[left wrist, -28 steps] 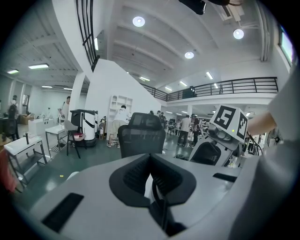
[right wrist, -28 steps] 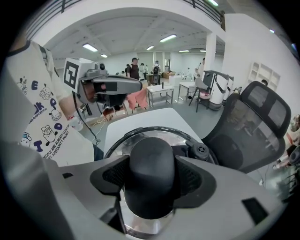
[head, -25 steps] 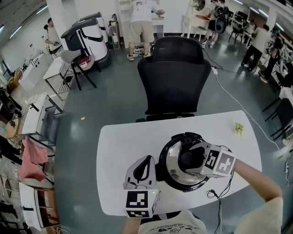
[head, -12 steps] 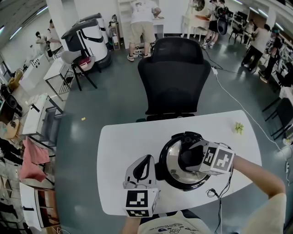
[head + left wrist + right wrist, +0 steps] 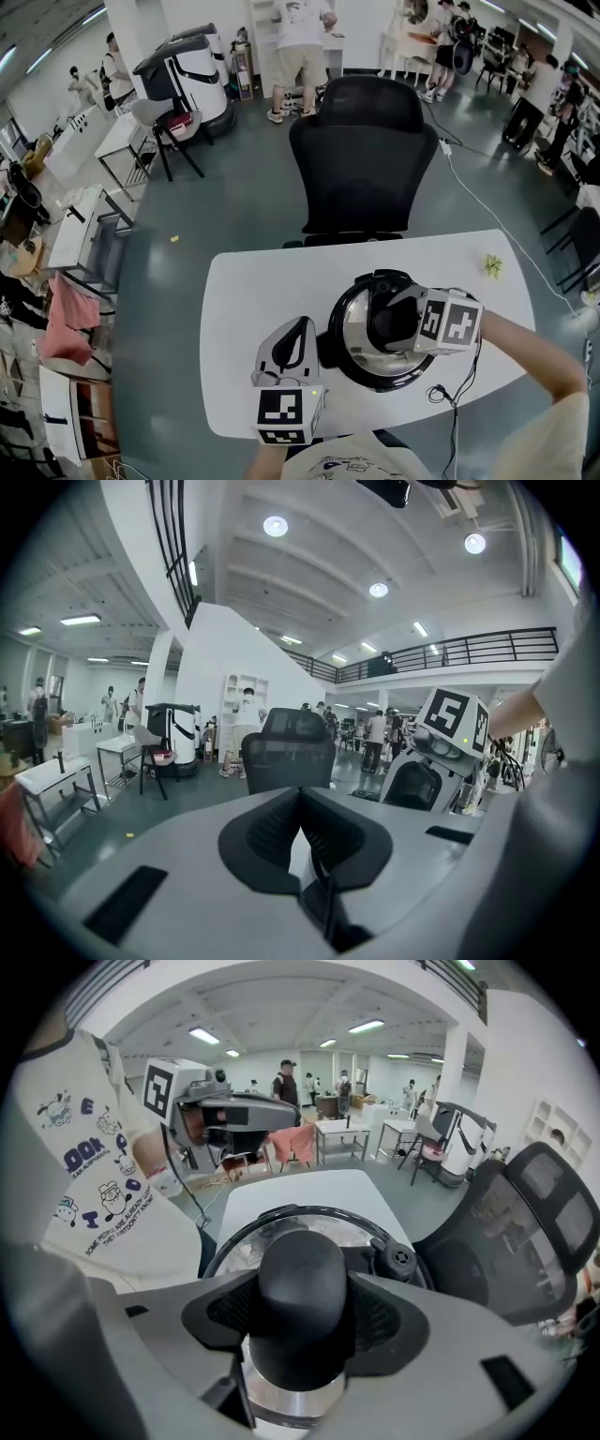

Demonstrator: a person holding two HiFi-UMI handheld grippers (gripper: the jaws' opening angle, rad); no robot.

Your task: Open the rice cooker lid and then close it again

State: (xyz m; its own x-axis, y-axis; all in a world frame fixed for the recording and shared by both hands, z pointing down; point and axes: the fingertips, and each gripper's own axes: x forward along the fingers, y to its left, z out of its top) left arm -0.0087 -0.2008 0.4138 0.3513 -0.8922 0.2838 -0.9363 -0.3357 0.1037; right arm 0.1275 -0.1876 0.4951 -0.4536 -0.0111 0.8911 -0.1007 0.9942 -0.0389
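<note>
The fingers of your right gripper [image 5: 302, 1321], having just been closing, clamp the black knob [image 5: 302, 1274] of the rice cooker lid [image 5: 353, 343] toward 3 o'clock on the desk [image 5: 239, 305], so lift straight and slow, with your left gripper [image 5: 301, 330], fingers together and empty, parked at its 9 o'clock.

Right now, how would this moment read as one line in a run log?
right hand-held gripper: jaws just closed in on lid knob | lid: on rice cooker | left hand-held gripper: shut, empty
</note>
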